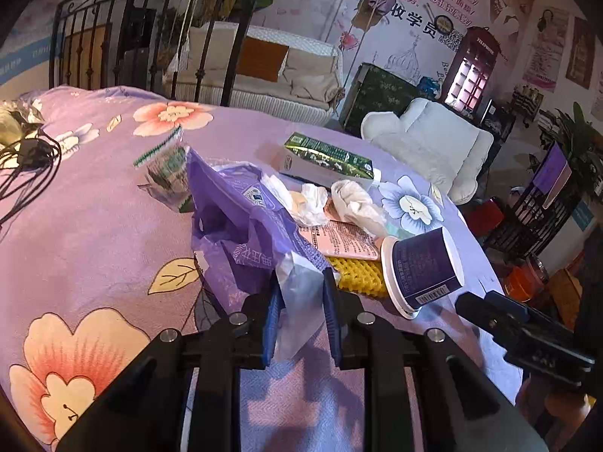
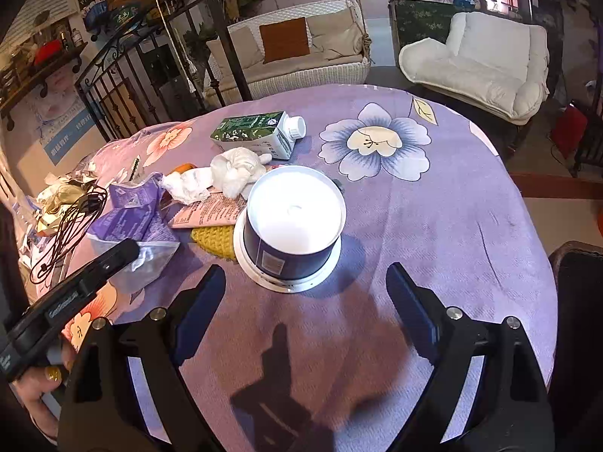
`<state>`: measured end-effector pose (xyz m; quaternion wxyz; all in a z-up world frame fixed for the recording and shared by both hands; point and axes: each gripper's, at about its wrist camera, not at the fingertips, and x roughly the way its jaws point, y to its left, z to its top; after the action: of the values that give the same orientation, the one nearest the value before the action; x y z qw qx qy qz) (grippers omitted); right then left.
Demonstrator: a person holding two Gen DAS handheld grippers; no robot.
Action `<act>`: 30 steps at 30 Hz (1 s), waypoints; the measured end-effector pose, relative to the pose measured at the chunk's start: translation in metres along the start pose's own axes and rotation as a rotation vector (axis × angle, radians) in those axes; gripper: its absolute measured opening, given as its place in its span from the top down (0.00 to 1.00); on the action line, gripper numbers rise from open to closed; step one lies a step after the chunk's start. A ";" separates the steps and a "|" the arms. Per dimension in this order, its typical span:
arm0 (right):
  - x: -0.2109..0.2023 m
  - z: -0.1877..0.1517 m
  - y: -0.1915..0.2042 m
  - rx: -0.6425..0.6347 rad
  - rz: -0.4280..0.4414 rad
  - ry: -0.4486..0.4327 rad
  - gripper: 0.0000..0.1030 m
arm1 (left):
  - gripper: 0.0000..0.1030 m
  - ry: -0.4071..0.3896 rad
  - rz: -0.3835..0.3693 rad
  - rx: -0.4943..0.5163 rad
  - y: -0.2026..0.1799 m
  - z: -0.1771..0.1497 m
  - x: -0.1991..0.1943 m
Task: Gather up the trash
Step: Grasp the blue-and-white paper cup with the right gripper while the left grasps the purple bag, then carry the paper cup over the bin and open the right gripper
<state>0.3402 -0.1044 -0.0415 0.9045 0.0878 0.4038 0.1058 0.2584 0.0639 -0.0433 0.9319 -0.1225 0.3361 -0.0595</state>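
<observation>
While the left wrist view alone shows the left gripper [image 1: 299, 301] pinching the purple plastic bag [image 1: 241, 233] on the floral tablecloth [image 1: 94, 226], the right gripper [image 2: 305, 301] stands spread before one upturned paper cup [image 2: 294, 226]; one milk carton [image 2: 256, 133] and two crumpled tissues [image 2: 237, 169] lie beyond.

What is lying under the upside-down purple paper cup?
The purple paper cup stands upside down, its rim overlapping the yellow foam net beside the pink leaflet. Anything inside the cup is hidden.

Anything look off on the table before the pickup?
The purple paper cup stands upside down, base up, rim on the floral cloth. The green carton lies on its side, cap on. No spill shows.
</observation>
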 end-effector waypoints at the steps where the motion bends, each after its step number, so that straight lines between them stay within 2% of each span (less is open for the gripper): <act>1: 0.004 0.003 0.000 0.008 0.002 0.004 0.16 | 0.79 -0.024 0.005 0.016 -0.001 -0.002 -0.008; 7: 0.030 0.020 -0.001 0.049 0.021 0.040 0.16 | 0.79 -0.077 0.006 0.063 -0.003 -0.005 -0.028; 13: 0.049 0.027 0.001 0.068 0.031 0.080 0.16 | 0.79 -0.066 0.001 0.072 0.000 -0.008 -0.028; 18: 0.056 0.025 0.002 0.070 0.055 0.104 0.30 | 0.79 -0.054 0.007 0.073 -0.001 -0.010 -0.028; 24: 0.041 0.022 0.006 0.044 0.037 0.060 0.31 | 0.79 -0.059 0.006 0.092 -0.004 -0.015 -0.032; 30: 0.009 0.015 0.006 0.014 0.040 0.001 0.31 | 0.79 -0.082 -0.011 0.125 -0.018 -0.016 -0.044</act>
<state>0.3565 -0.0972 -0.0368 0.9014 0.1023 0.4030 0.1209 0.2139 0.0520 -0.0237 0.9504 -0.0680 0.2926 -0.0804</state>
